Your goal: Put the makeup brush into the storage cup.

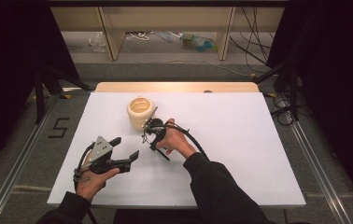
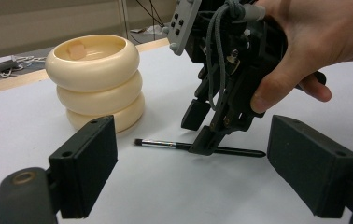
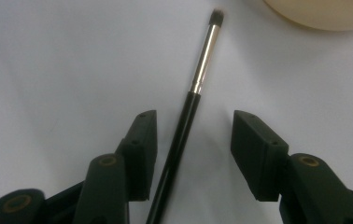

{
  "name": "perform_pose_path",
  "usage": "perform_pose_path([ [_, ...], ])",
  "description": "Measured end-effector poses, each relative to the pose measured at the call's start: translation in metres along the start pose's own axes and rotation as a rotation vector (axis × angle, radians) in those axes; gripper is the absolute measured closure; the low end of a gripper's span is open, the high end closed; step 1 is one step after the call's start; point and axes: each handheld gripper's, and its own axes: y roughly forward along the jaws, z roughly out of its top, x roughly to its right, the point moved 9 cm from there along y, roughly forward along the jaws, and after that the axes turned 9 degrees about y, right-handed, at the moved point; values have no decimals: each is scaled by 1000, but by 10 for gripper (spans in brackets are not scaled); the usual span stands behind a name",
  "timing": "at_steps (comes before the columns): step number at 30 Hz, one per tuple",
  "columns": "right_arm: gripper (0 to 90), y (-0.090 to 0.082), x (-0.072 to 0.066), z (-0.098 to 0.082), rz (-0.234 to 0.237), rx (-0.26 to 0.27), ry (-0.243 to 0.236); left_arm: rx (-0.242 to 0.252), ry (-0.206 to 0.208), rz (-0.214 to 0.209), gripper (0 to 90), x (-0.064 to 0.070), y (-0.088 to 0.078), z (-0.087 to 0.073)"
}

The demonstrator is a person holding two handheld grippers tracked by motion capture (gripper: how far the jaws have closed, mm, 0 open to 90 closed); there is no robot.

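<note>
A thin brush lies flat on the white tabletop, just beside the foot of a cream ribbed pot. Its dark bristle tip and silver ferrule point toward the pot; the black handle runs away from it. Tip and pot are close but apart.

The right tool is set down over the brush, jaws pointing at the tabletop on either side of the black handle. In the right gripper view the handle passes through the gap, close against one jaw, with clear space between it and the other jaw. The pads do not press on it, so this tool is open, with the brush between its jaws and not gripped. In the left gripper view the right tool stands tilted over the brush, its lower jaw tip down at the handle, the person's hand wrapped round its body.

The left tool is held well to the near side of the pot, away from the brush, jaws wide apart and holding nothing. From its own camera, the pot shows as three stacked rings with an open top and a small pale piece inside.
</note>
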Motion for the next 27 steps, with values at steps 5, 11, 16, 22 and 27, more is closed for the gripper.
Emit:
perform_pose_path([
  [5, 556, 0, 1, 0, 6, -5, 0, 0, 0, 0, 161, 0, 0, 0],
  [11, 609, 2, -2, 0, 13, -5, -3, 0, 2, -1, 161, 0, 0, 0],
  [16, 638, 2, -2, -2, 13, -17, -8, 1, 3, -2, 161, 0, 0, 0],
  [22, 671, 2, -2, -3, 3, -27, -15, 2, 0, -2, 161, 0, 0, 0],
  [27, 717, 2, -1, -4, -11, -34, -18, 3, 5, -2, 161, 0, 0, 1],
])
